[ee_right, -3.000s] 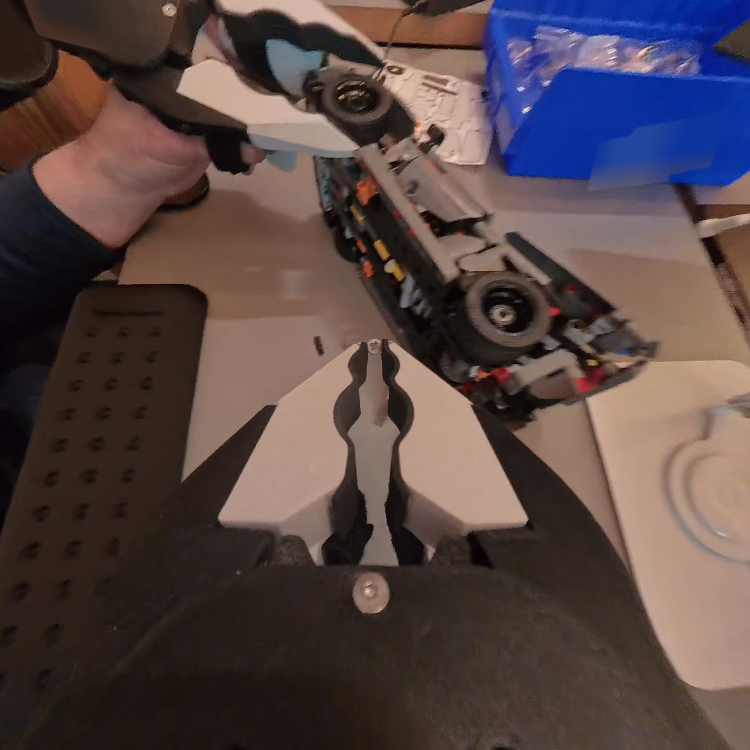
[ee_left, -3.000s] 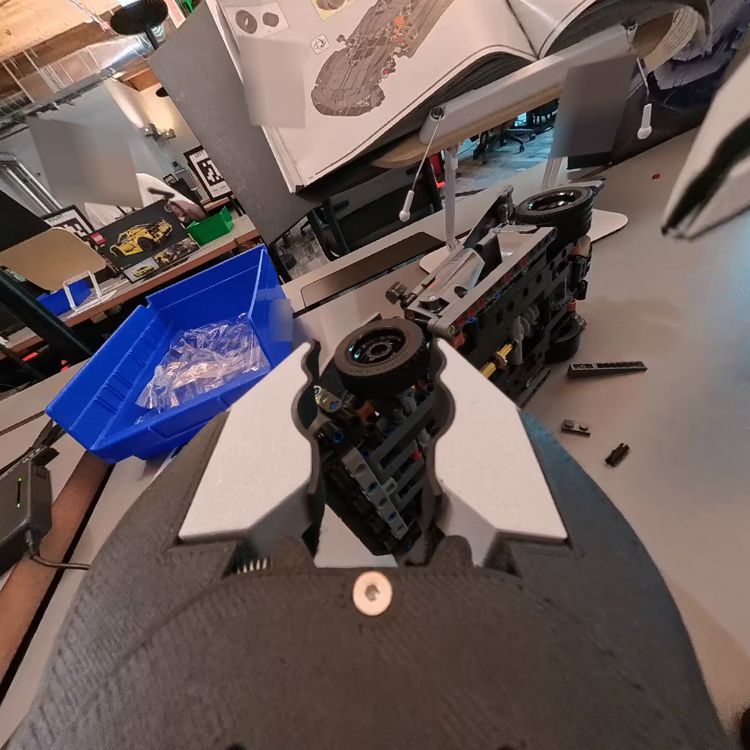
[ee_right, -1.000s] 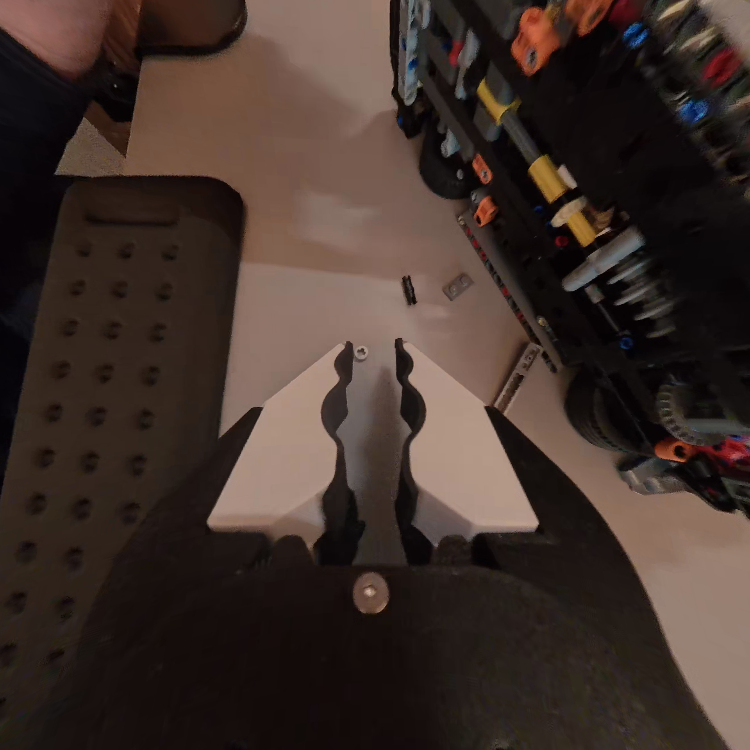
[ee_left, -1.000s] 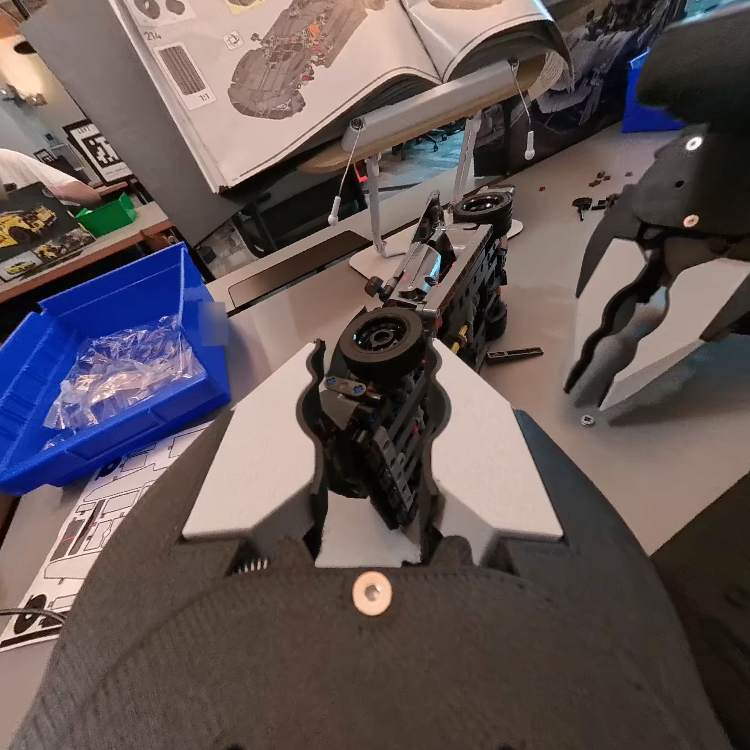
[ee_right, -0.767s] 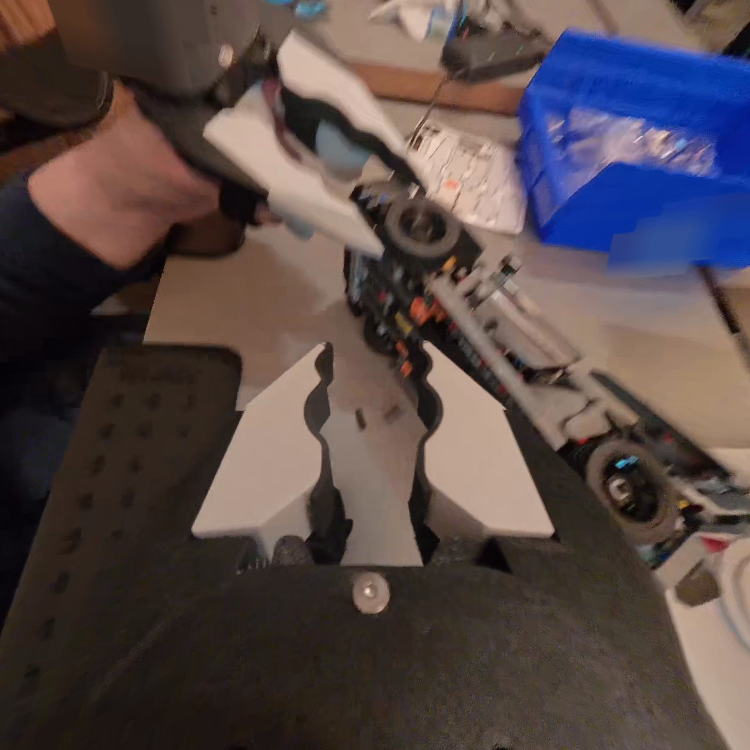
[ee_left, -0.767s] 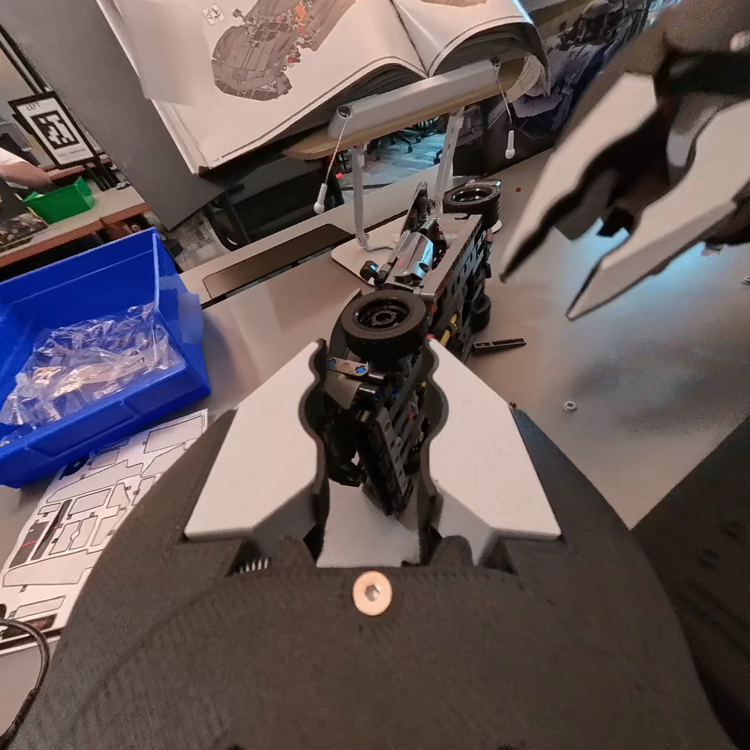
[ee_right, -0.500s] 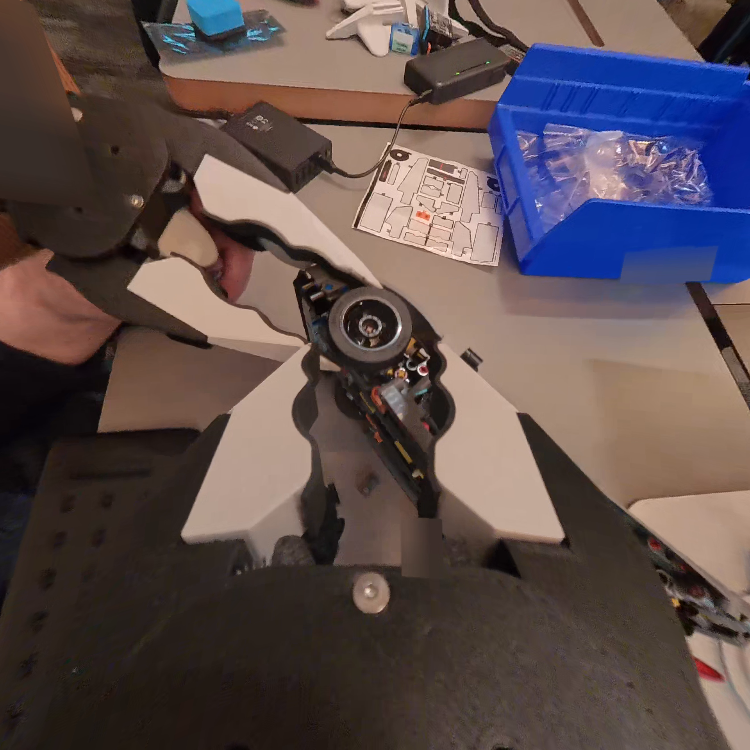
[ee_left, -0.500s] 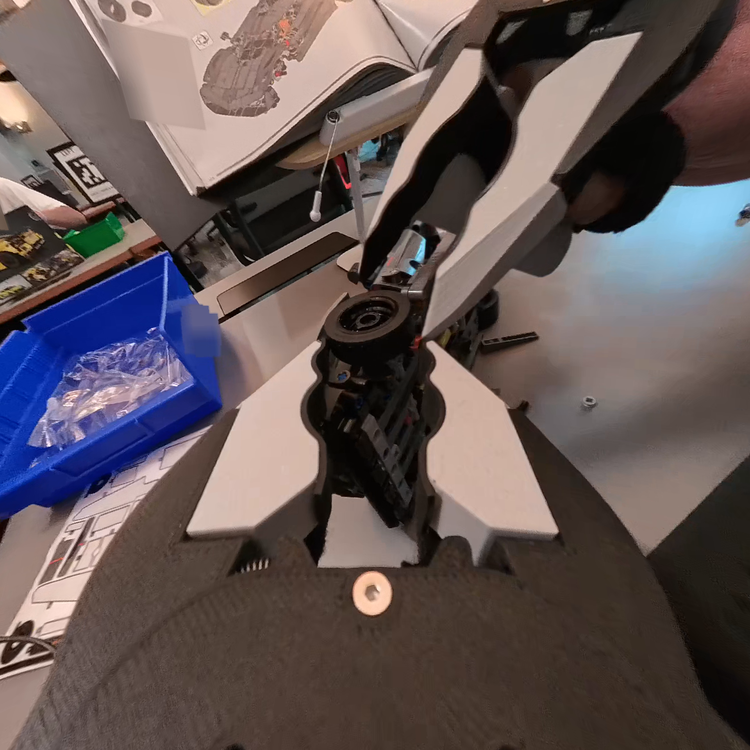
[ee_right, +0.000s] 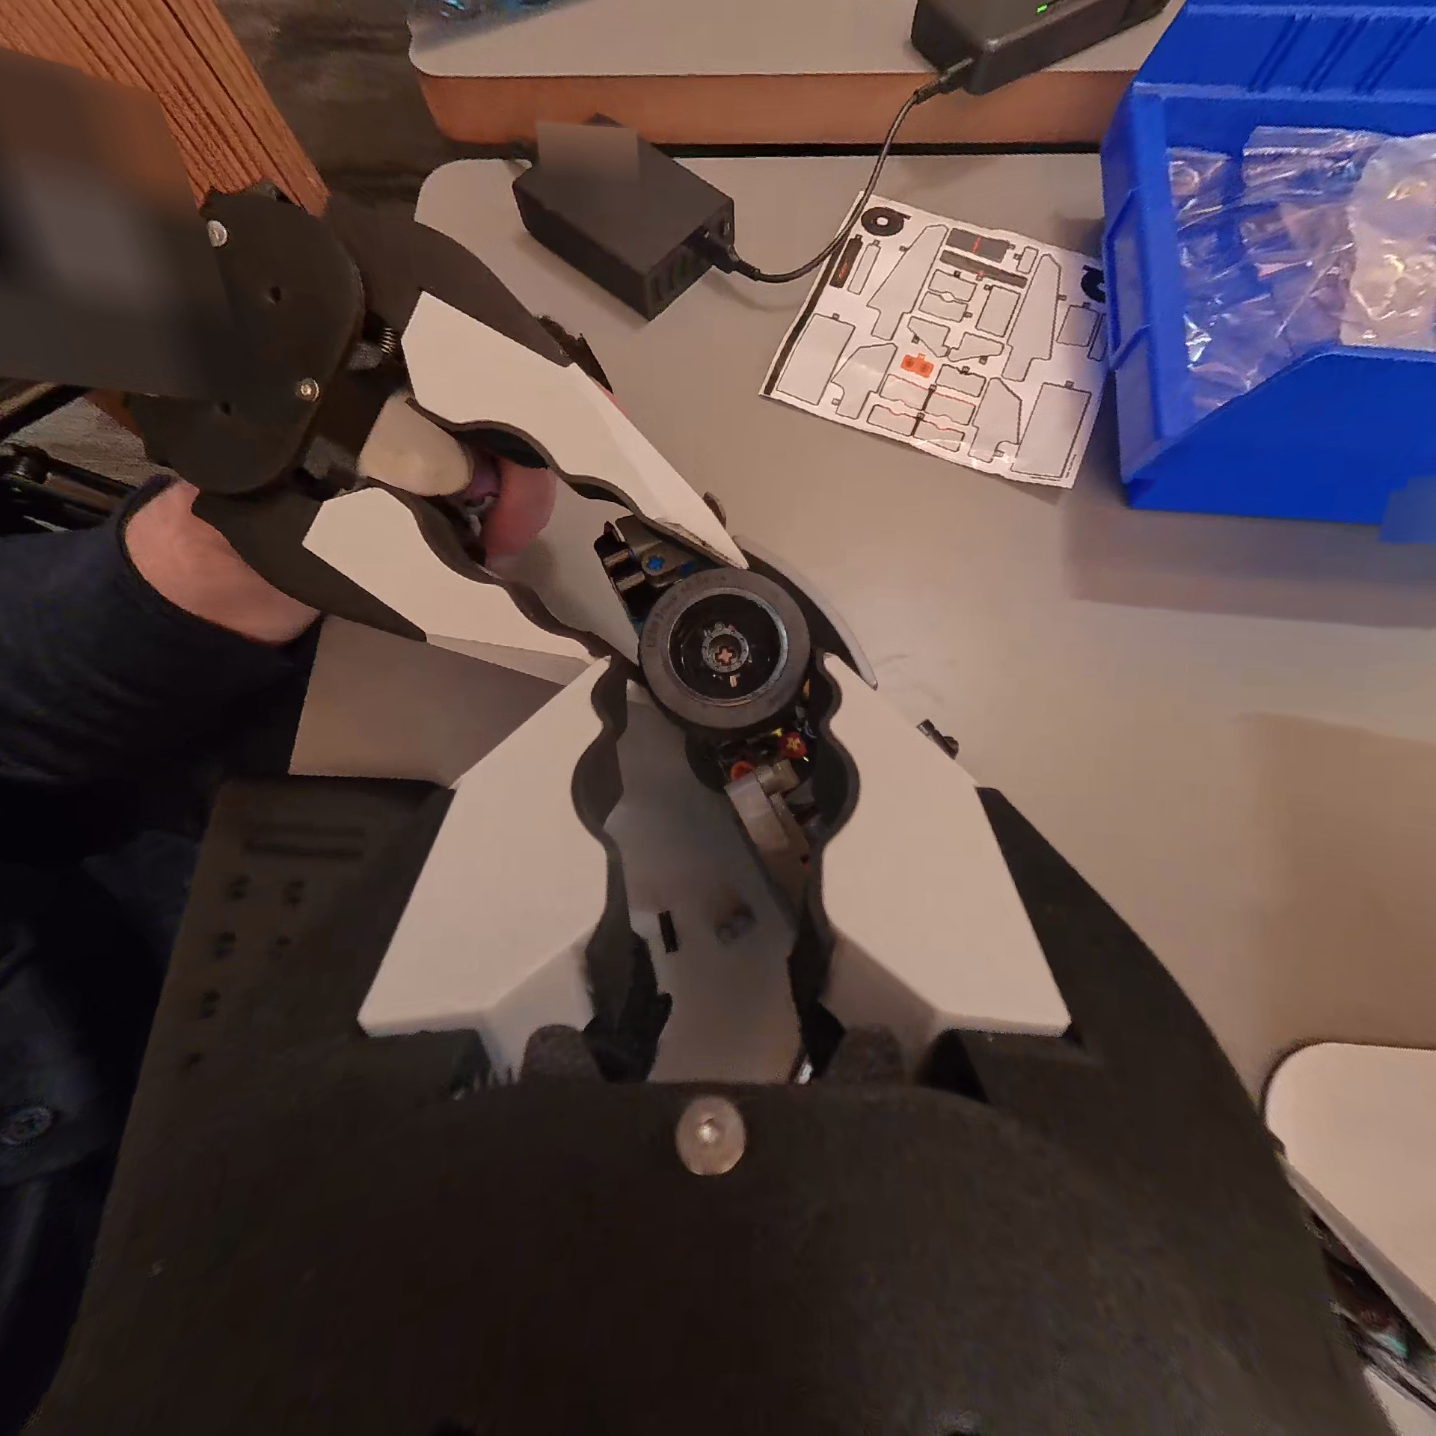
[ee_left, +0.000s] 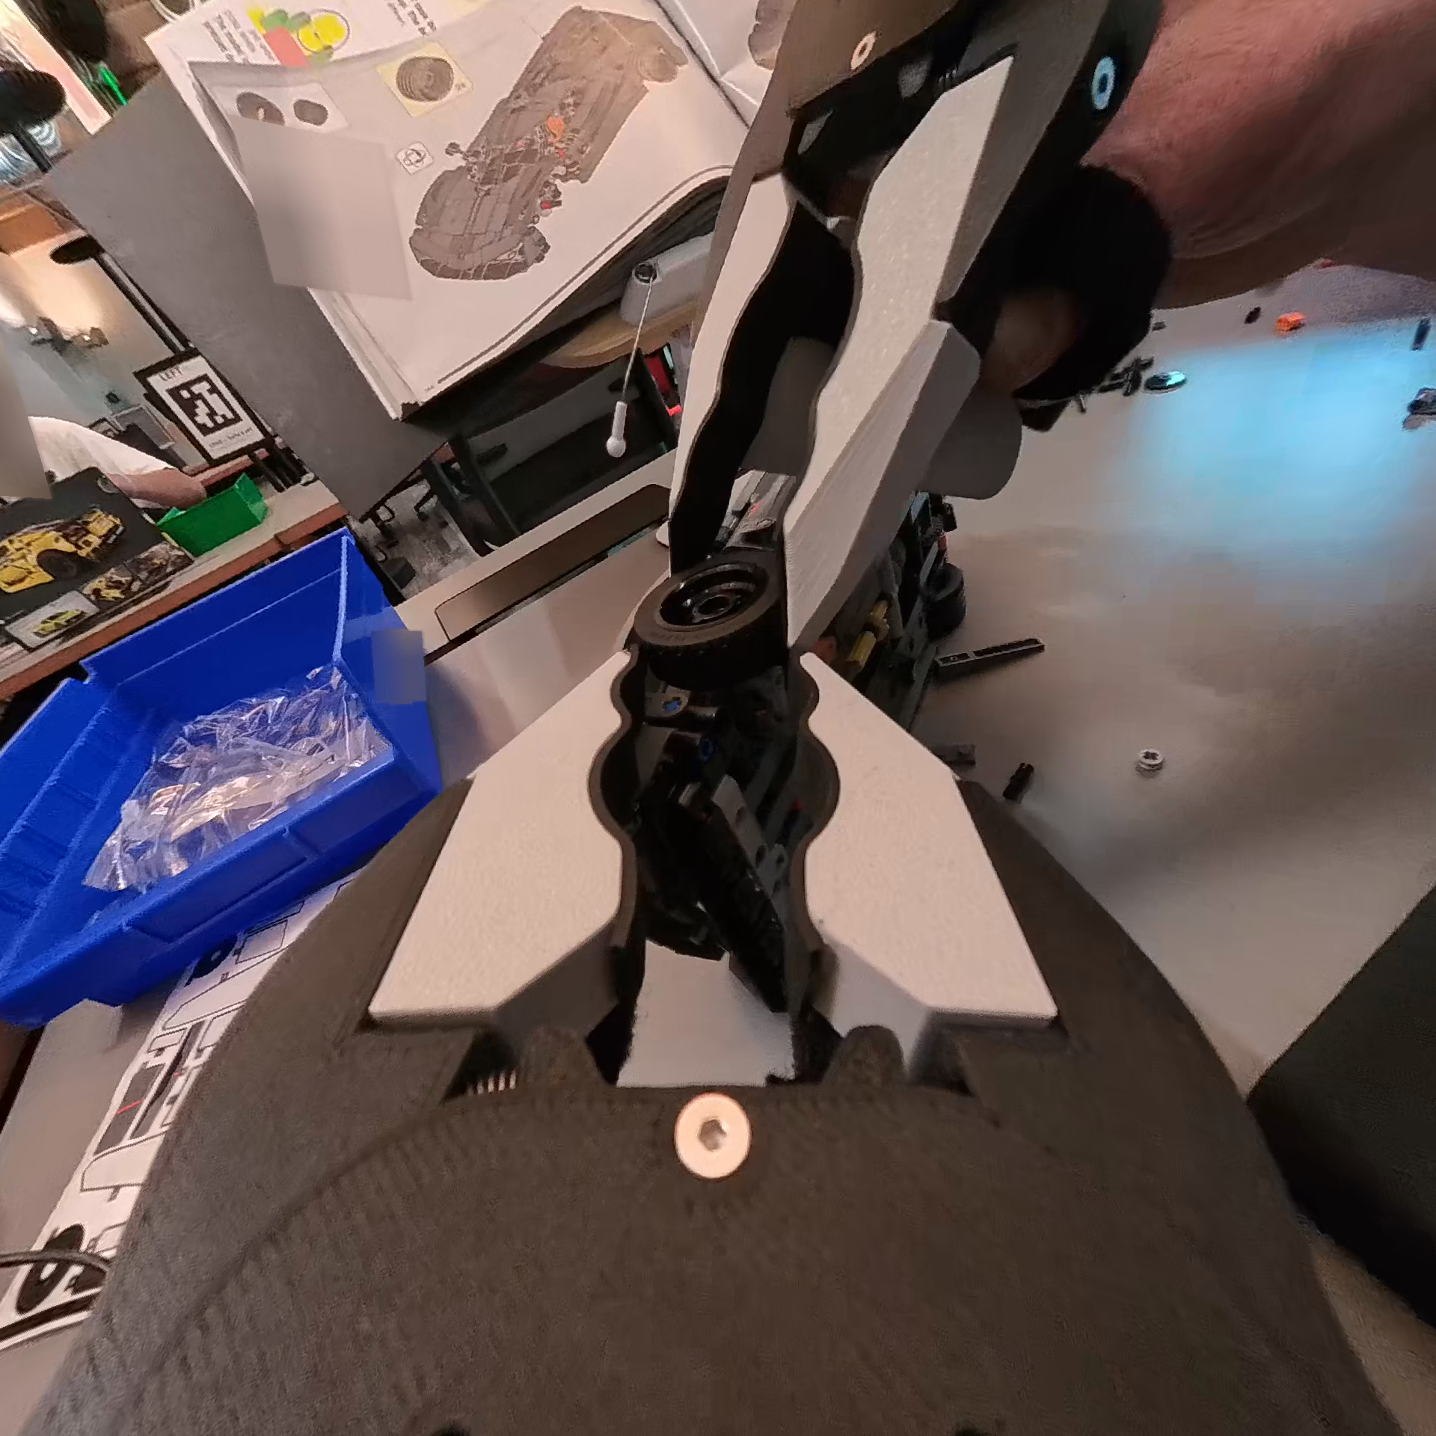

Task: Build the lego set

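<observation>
Left wrist view: car [ee_left: 723, 824] clamped by left gripper [ee_left: 711, 676], wheel [ee_left: 711, 622] straddled by open right gripper [ee_left: 738, 575]; squeeze judged next.

**Room and furnishings, as I see them**

Grey table [ee_left: 1212, 622], pale blue glare at its far right. Second table [ee_right: 777, 70] butted against it, grey top, wood edge. Dark grey panel [ee_left: 233, 295] upright behind the table. Farther off, a wood-edged desk [ee_left: 194, 559] holding a green bin [ee_left: 214, 513]; a black-and-white marker sign [ee_left: 206, 404] stands behind it. Black mat [ee_right: 256, 932] near me. Slatted wood surface [ee_right: 233, 101], upper left.
</observation>
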{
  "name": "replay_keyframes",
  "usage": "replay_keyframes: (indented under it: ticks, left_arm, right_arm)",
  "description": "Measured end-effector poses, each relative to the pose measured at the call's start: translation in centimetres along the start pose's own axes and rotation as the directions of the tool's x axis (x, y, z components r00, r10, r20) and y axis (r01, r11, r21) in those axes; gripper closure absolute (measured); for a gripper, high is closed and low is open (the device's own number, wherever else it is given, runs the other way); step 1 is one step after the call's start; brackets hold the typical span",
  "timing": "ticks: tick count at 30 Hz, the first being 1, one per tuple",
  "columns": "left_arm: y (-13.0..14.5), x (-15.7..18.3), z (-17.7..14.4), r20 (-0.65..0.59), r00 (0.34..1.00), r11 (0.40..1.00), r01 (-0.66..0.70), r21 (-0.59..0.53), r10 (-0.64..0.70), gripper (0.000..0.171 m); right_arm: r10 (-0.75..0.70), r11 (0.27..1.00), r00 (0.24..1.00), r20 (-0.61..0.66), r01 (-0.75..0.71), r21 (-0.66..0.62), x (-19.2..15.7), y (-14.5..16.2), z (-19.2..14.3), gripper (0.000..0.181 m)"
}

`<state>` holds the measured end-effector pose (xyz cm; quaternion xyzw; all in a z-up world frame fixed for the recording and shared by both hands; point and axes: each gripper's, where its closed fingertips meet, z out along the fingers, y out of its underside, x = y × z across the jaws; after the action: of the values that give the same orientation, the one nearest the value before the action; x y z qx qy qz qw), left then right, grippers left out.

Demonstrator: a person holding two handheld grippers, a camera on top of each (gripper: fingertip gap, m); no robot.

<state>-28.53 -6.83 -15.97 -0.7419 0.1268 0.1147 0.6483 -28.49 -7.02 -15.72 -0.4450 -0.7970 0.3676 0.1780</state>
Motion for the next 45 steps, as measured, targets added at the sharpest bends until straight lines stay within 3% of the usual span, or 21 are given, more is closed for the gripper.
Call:
replay_keyframes:
  ticks: [5, 13, 30, 33, 41, 45]
  left_arm:
    - [-0.1, 0.0, 0.0, 0.005, 1.000, 1.000, -0.002, 0.022, 0.002, 0.138]
    - [0.1, -0.1, -0.1, 0.027, 0.999, 0.999, -0.043, 0.029, 0.043, 0.138]
    - [-0.1, -0.2, -0.2, 0.049, 0.998, 0.997, -0.042, 0.060, 0.039, 0.146]
    - [-0.1, -0.1, -0.2, 0.048, 0.998, 0.997, -0.045, 0.063, 0.042, 0.145]
    - [-0.8, -0.4, -0.8, 0.051, 0.999, 0.994, -0.023, 0.105, 0.018, 0.141]
    - [-1.0, -0.3, -0.9, 0.044, 0.999, 0.994, -0.022, 0.110, 0.017, 0.142]
  right_arm:
    - [0.039, 0.999, 0.999, 0.007, -0.039, -0.036, 0.3, 0.2, 0.0, 0.140]
    - [-0.014, 0.998, 0.999, -0.046, 0.011, -0.056, 0.2, 0.1, 0.2, 0.141]
    - [0.063, 0.988, 0.993, -0.097, -0.048, 0.147, -0.2, -1.0, -0.9, 0.141]
    - [0.042, 0.993, 0.989, -0.144, -0.026, 0.111, 0.5, -0.7, -1.2, 0.142]
    - [0.085, 0.968, 0.992, -0.088, -0.062, 0.244, 0.4, -1.9, -4.0, 0.141]
    - [0.052, 0.982, 0.996, -0.067, -0.039, 0.184, -0.8, -0.4, -4.9, 0.140]
